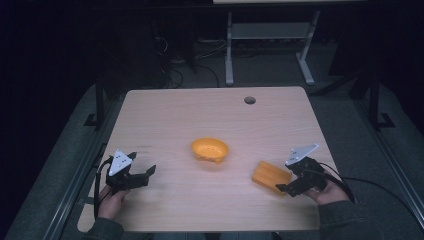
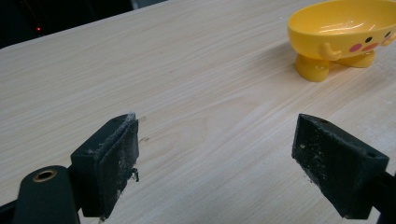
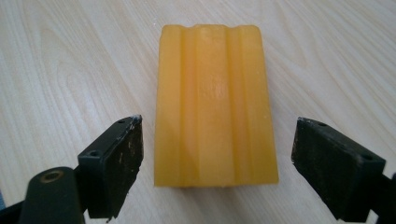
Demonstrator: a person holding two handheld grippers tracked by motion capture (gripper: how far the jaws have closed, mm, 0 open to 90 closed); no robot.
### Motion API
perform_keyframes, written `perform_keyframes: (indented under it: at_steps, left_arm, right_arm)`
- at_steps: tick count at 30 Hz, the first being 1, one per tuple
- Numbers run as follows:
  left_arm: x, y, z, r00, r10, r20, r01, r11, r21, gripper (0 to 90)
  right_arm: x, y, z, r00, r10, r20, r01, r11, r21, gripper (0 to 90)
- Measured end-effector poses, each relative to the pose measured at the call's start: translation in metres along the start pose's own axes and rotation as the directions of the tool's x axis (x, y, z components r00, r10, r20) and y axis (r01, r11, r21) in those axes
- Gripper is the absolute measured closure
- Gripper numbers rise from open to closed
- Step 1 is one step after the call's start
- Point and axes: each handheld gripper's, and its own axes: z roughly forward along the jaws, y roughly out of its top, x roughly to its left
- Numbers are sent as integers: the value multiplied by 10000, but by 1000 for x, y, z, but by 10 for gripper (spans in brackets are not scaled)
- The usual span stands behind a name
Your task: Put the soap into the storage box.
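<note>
An orange ridged soap bar (image 1: 270, 175) (image 3: 215, 105) lies flat on the wooden table (image 1: 210, 115) at the right front. My right gripper (image 1: 283, 189) (image 3: 217, 163) is open, its jaws standing either side of the bar's near end without touching it. A yellow soap dish (image 1: 210, 150) (image 2: 343, 35) with a duck face and small feet stands at the table's middle. My left gripper (image 1: 142, 167) (image 2: 217, 158) is open at the left front over bare wood, with the dish farther off to its upper right.
A round cable hole (image 1: 249, 100) sits near the table's far edge. Behind the table stands a white desk frame (image 1: 270, 45) on a dark floor. Cables trail from both grippers off the front corners.
</note>
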Motion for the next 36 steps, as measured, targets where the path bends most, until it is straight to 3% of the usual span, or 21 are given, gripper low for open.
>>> perform_keyframes:
  at_steps: [8, 36]
  left_arm:
    - [0, 0, -1, 10000, -2, 1, 2, 10000, -36, 140]
    - [1, 0, 0, 10000, -63, 43, 63, 10000, -64, 140]
  right_arm:
    - [0, 11, 13, 9998, -86, -196, 92, 9995, 306, 151]
    - [-1, 26, 50, 9992, -310, -249, 343, 9890, 1441, 164]
